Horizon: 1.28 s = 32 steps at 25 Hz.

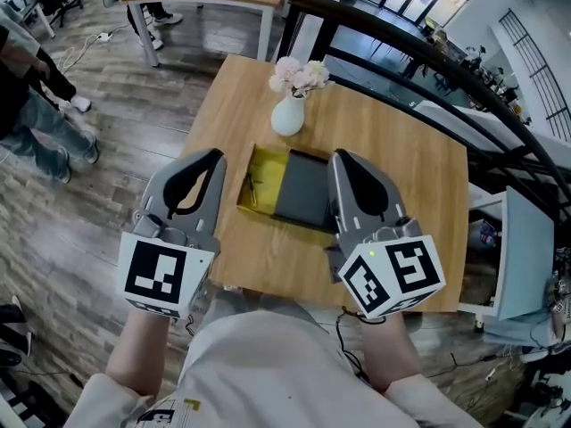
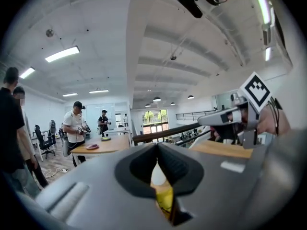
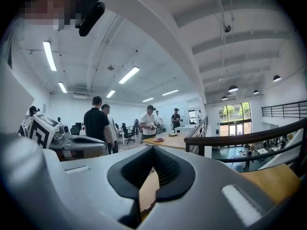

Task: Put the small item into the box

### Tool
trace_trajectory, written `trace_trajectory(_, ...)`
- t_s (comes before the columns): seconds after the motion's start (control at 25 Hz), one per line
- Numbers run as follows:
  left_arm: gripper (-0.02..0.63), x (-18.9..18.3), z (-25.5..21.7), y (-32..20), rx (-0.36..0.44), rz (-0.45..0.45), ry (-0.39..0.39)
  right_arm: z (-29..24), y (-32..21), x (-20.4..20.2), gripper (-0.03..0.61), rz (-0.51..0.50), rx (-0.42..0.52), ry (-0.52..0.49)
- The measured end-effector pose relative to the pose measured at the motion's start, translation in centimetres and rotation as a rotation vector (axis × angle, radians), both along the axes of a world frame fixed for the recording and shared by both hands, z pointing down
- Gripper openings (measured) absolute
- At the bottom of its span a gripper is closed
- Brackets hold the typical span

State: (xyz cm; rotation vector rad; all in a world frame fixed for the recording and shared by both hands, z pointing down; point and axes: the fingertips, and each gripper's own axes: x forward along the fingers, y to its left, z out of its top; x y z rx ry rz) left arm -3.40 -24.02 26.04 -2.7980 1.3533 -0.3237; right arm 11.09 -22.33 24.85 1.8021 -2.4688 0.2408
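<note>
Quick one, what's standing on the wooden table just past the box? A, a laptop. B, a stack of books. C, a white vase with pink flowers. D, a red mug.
C: the head view shows a white vase holding pink flowers on the table, just beyond the box.

The wooden worktop (image 1: 401, 141) carries a white vase (image 1: 287, 116) of pink flowers and, nearer, an open yellow-lined box (image 1: 264, 178).

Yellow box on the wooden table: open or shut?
Open: the yellow box shows its inside, uncovered, left of the dark grey panel.
</note>
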Motion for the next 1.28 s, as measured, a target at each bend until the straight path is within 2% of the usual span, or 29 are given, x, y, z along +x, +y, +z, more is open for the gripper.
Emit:
trace_trajectory(0.12,0.003,-0.1,-1.6,0.5,0.028,-0.008,0.013,-1.8,1.1,1.0,0.0,0.025,0.043,-0.031)
trace_trajectory(0.36,0.003,0.3,-2.3,1.6,0.04,0.004,0.001,-3.9,3.0,1.8,0.0,0.051,0.107,0.012)
trace_trajectory(0.84,0.003,1.4,0.5,3.8,-0.019,0.035,-0.033,-1.5,5.4,3.0,0.0,0.064,0.056,0.049)
trace_trajectory(1.28,0.003,1.7,0.6,3.7,-0.014,0.041,-0.04,-0.3,5.6,3.2,0.0,0.053,0.033,0.072)
